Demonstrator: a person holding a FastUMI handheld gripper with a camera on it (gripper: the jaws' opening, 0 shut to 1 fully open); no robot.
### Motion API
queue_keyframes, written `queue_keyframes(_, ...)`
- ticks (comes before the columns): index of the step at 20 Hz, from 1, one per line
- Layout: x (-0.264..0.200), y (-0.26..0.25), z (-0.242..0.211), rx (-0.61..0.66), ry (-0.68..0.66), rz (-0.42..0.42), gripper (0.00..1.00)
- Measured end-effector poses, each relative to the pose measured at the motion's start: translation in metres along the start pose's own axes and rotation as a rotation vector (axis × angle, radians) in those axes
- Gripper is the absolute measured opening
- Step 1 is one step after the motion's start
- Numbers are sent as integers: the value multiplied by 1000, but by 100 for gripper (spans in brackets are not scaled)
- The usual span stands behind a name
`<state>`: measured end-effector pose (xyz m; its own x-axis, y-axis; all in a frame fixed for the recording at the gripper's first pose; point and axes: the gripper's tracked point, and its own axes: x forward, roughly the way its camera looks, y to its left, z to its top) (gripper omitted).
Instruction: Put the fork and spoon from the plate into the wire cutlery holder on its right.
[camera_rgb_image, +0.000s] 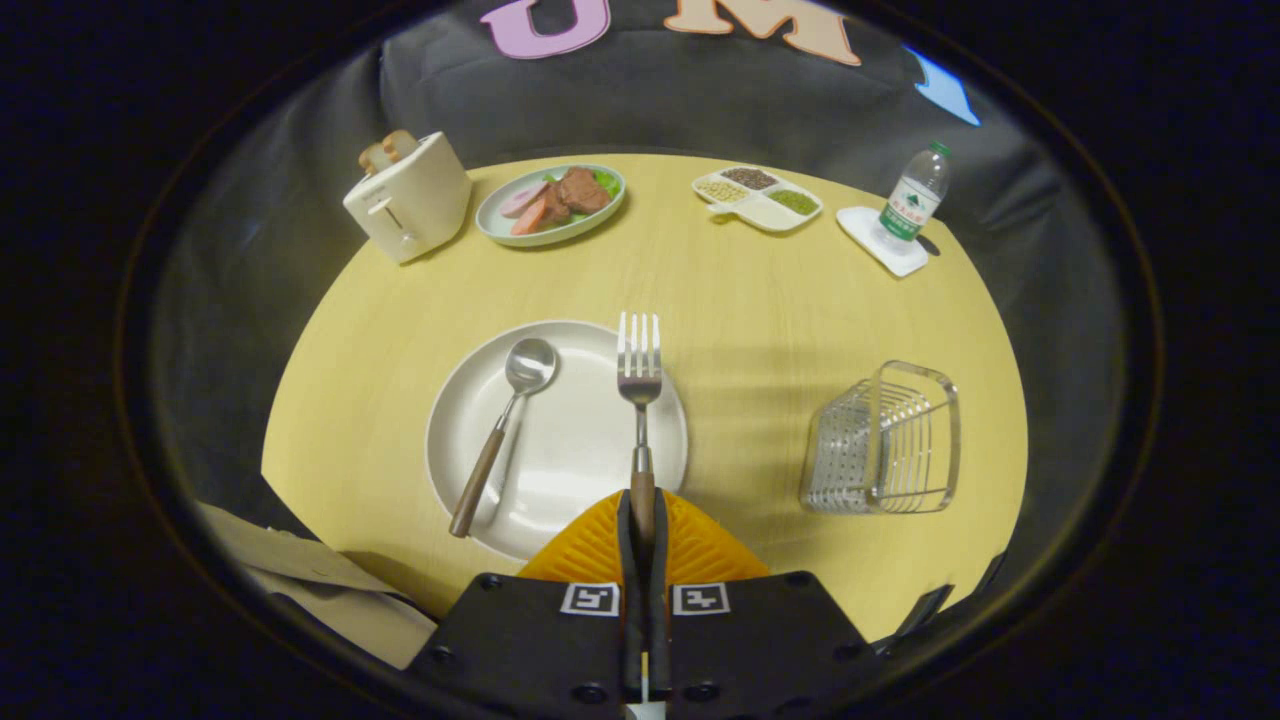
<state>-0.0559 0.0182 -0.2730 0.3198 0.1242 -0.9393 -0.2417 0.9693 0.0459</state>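
Wooden handle of the fork (639, 385) sits squeezed between the two fingers of our tongs (642, 520), which are almost fully closed, both pads pressing on it. We see the fork's metal tines pointing straight ahead of the tongs, over the far rim of the white plate (570, 450). Ahead and to the left of the fingers lies the spoon (503, 425) on the same plate, its bowl away from us and its wooden handle over the near rim. To the right of the tongs, well apart from the plate, stands the wire cutlery holder (885, 440) on the yellow table (760, 300).
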Motion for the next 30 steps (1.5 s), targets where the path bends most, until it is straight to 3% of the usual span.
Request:
queue_keyframes(12, -44, -69, 5, 14, 13, -41, 6)
queue_keyframes(21, -53, -127, -17, 29, 100, -110, 7)
queue_keyframes(30, -49, -144, -26, 63, 153, -140, 8)
